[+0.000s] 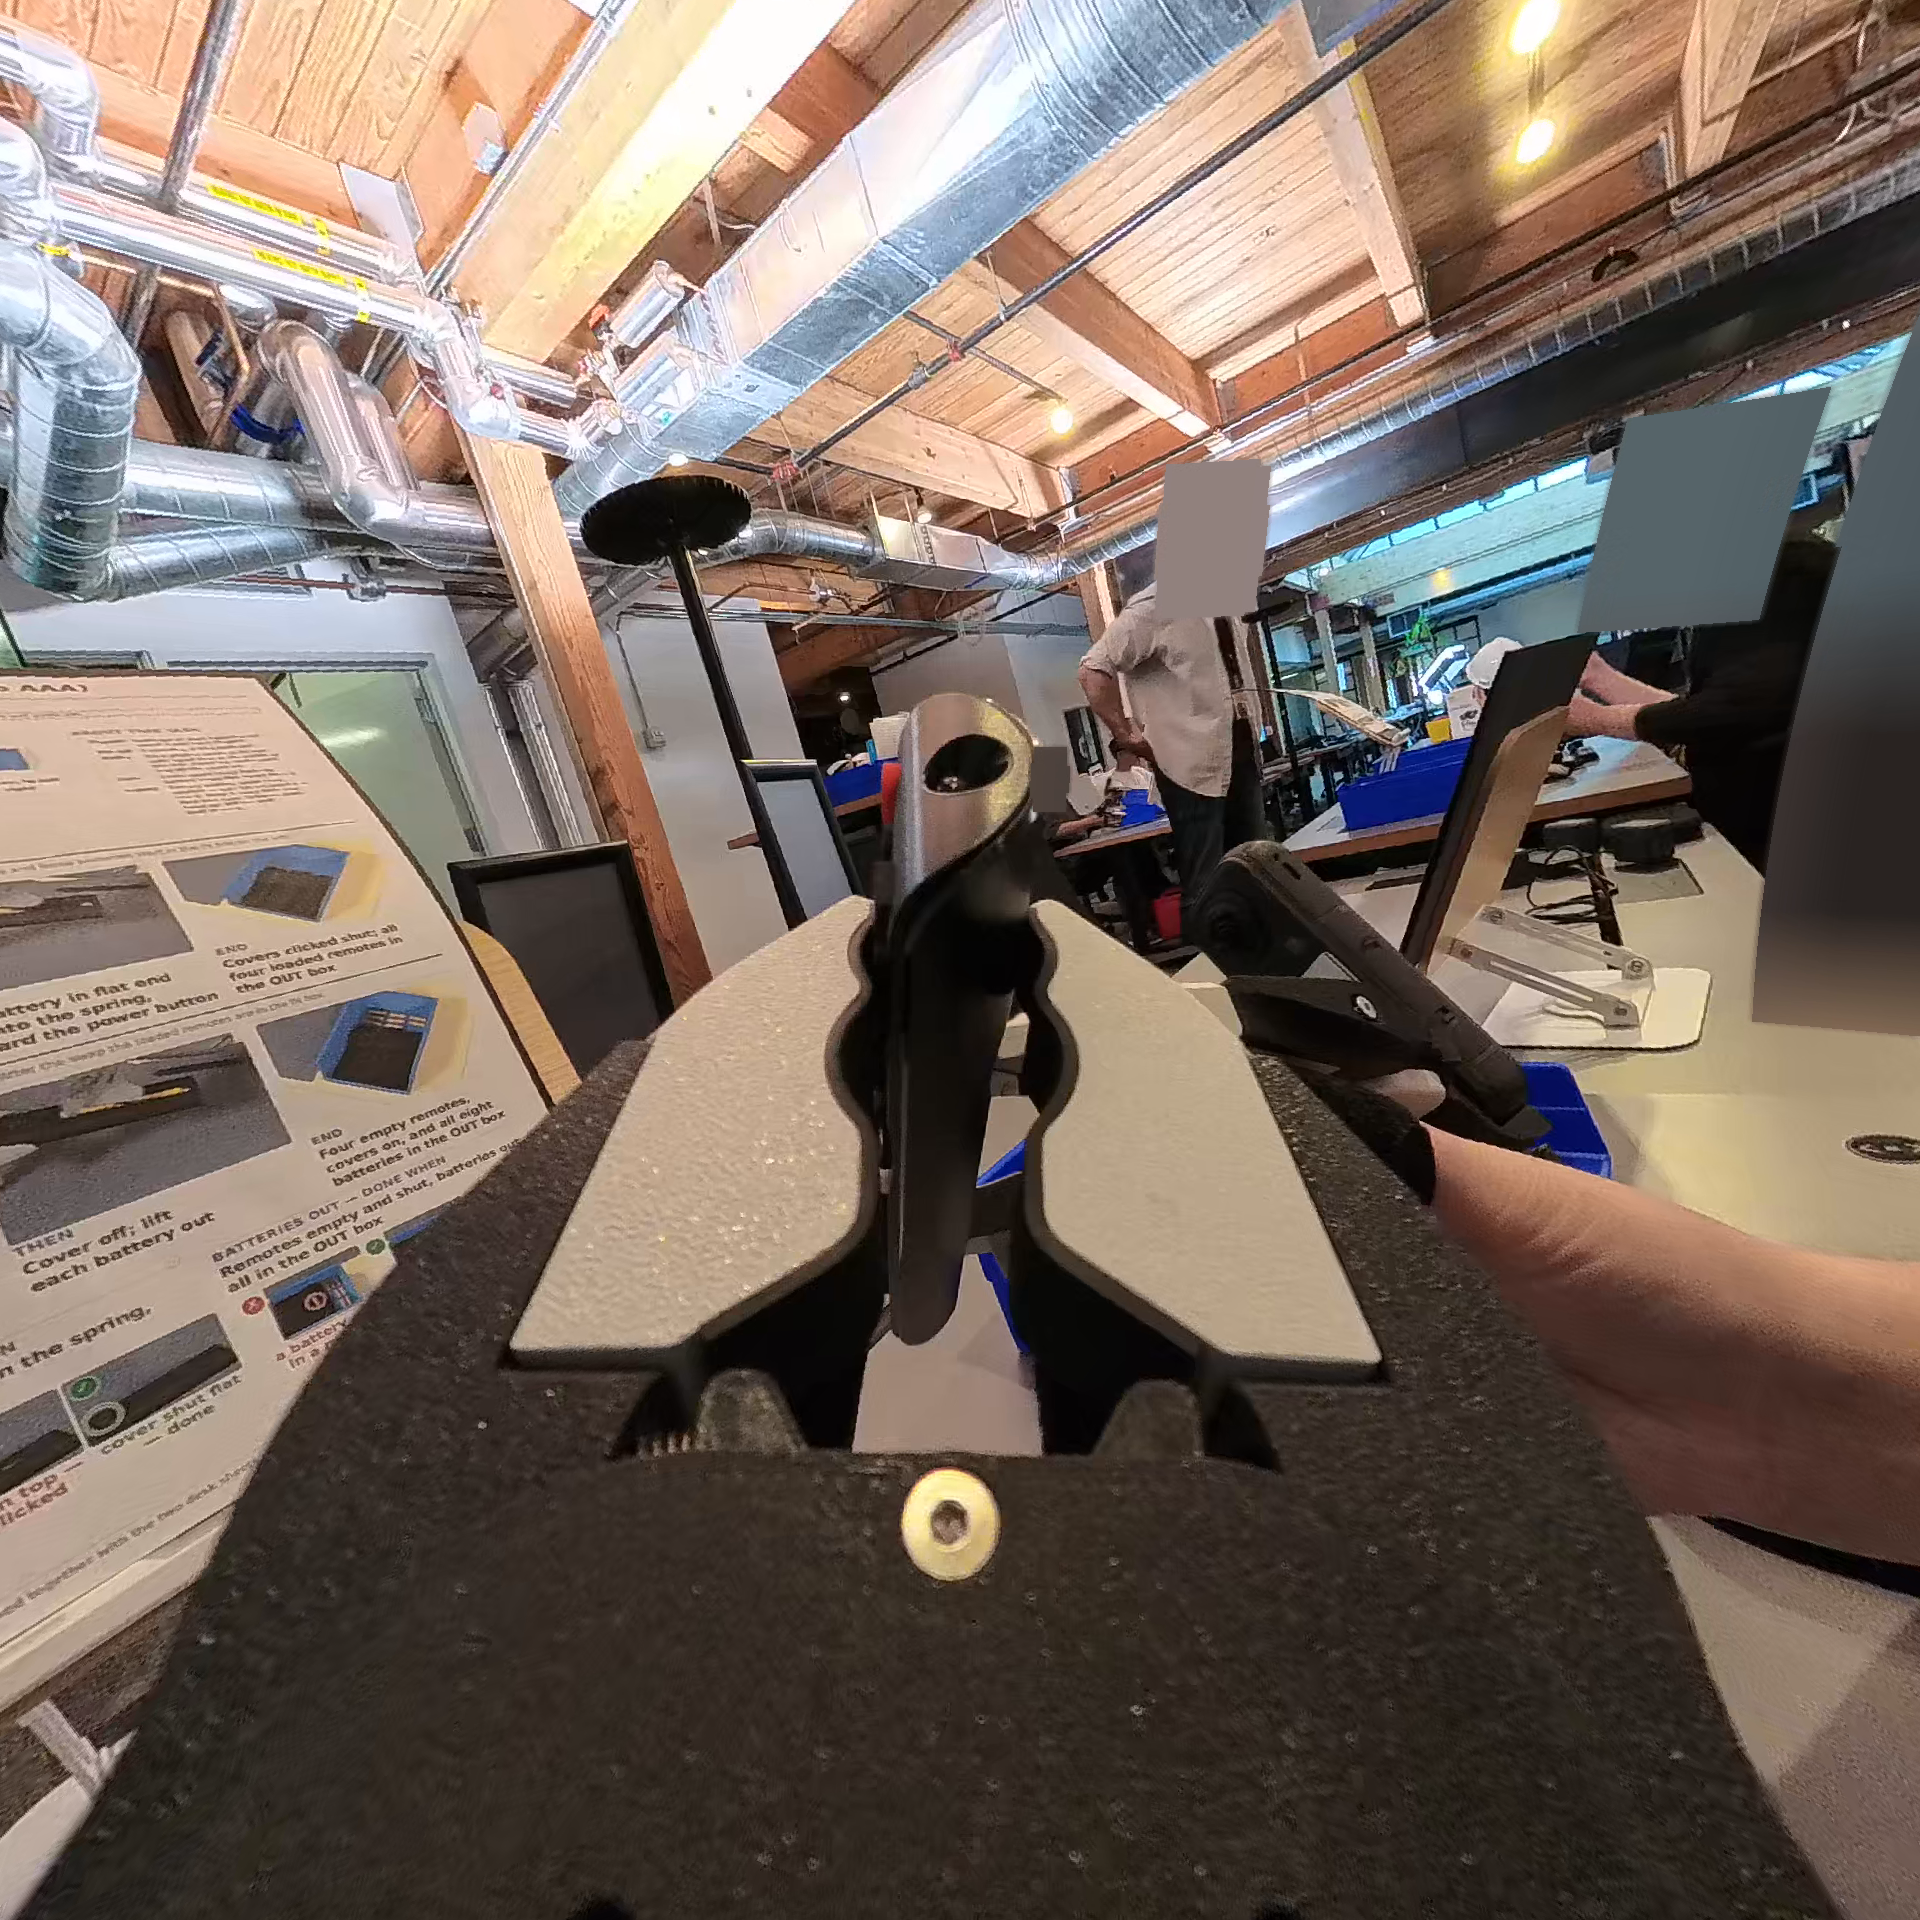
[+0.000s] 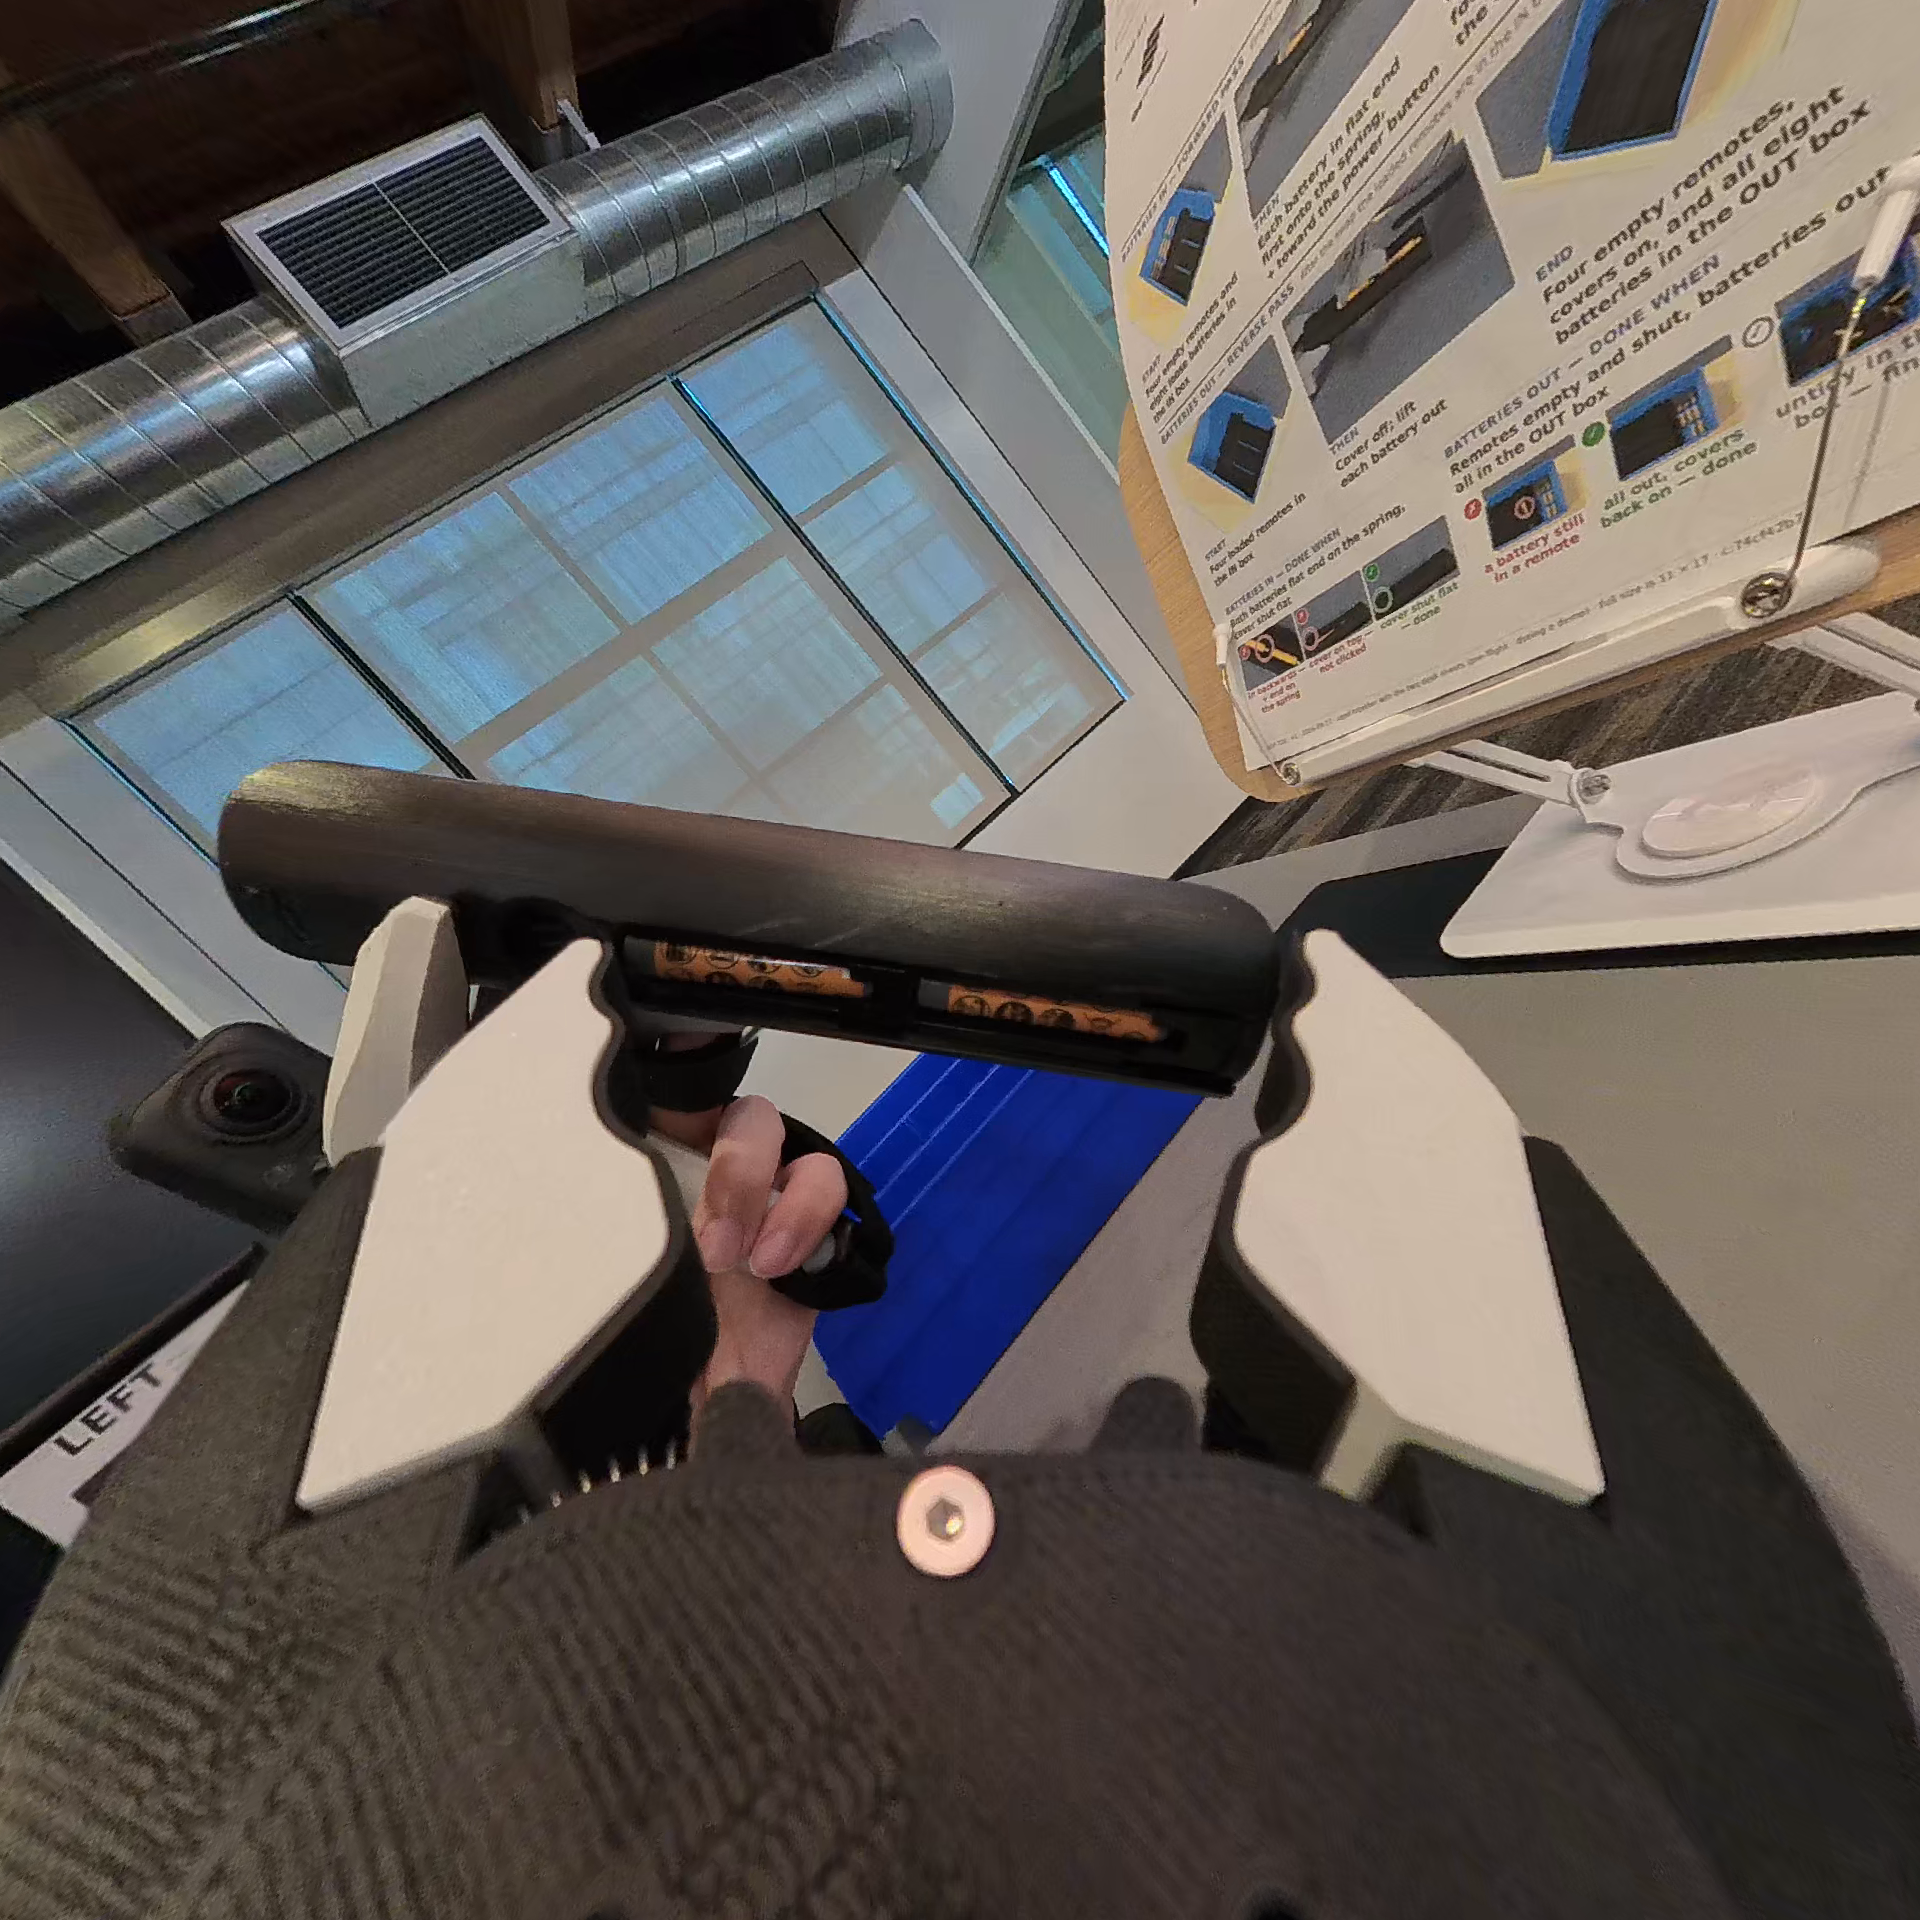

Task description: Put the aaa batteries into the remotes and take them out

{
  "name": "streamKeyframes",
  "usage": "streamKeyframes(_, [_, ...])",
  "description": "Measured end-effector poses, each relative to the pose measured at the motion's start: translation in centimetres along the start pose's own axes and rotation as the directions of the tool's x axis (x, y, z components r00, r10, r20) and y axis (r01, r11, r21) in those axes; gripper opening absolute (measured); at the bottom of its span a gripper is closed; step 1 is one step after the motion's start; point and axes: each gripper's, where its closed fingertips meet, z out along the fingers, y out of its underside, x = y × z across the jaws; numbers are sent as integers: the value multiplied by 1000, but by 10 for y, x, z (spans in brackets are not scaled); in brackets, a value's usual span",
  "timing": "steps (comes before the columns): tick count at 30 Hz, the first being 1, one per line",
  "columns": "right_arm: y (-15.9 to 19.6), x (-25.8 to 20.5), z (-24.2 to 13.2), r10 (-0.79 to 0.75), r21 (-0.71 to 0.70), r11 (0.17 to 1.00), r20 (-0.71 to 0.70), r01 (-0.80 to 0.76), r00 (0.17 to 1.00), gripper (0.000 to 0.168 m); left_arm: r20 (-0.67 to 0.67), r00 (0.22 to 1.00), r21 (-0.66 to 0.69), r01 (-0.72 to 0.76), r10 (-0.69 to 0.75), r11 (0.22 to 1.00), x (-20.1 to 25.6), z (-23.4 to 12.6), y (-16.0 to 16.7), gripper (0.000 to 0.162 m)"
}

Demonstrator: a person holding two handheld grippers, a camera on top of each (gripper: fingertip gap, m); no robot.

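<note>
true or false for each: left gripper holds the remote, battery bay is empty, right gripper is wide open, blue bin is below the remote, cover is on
1. The left gripper is clamped on the remote. True.
2. The battery bay is empty. False: two orange batteries lie end to end in the open bay.
3. The right gripper is open, its fingers on either side of the remote. True.
4. A blue bin shows below the remote in the right wrist view. True.
5. The battery cover is on. False: the bay is uncovered.
</note>
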Motion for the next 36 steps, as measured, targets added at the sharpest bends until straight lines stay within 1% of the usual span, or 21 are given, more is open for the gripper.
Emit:
streamKeyframes(11, [-3, -4, -1, -26, -1, 1000, 8, 26, 1000, 115, -9, 1000, 16, 24, -24, 1000, 1, -1, -4, 23])
streamKeyframes(20, [-2, -3, 1, -18, -32, 999, 19, 18, 1000, 115, -10, 1000, 12, 22, -22, 1000, 0, -1, -4, 23])
streamKeyframes(25, [-1, -4, 2, -13, -50, 999, 29, 14, 1000, 114, -8, 999, 14, 48, -48, 999, -5, -1, -4, 24])
streamKeyframes(31, [-2, -10, 3, -28, -50, 998, 75, 32, 997, 112, 9, 996, 39, 92, -92, 995, -17, -5, -10, 24])
streamKeyframes(33, [-1, -12, 4, -20, -60, 998, 98, 25, 995, 109, 18, 992, 50, 126, -127, 991, -25, -8, -13, 23])
streamKeyframes(36, [0, -10, 4, -10, -60, 998, 97, 16, 995, 106, 29, 980, 51, 194, -196, 980, -34, -9, -11, 23])
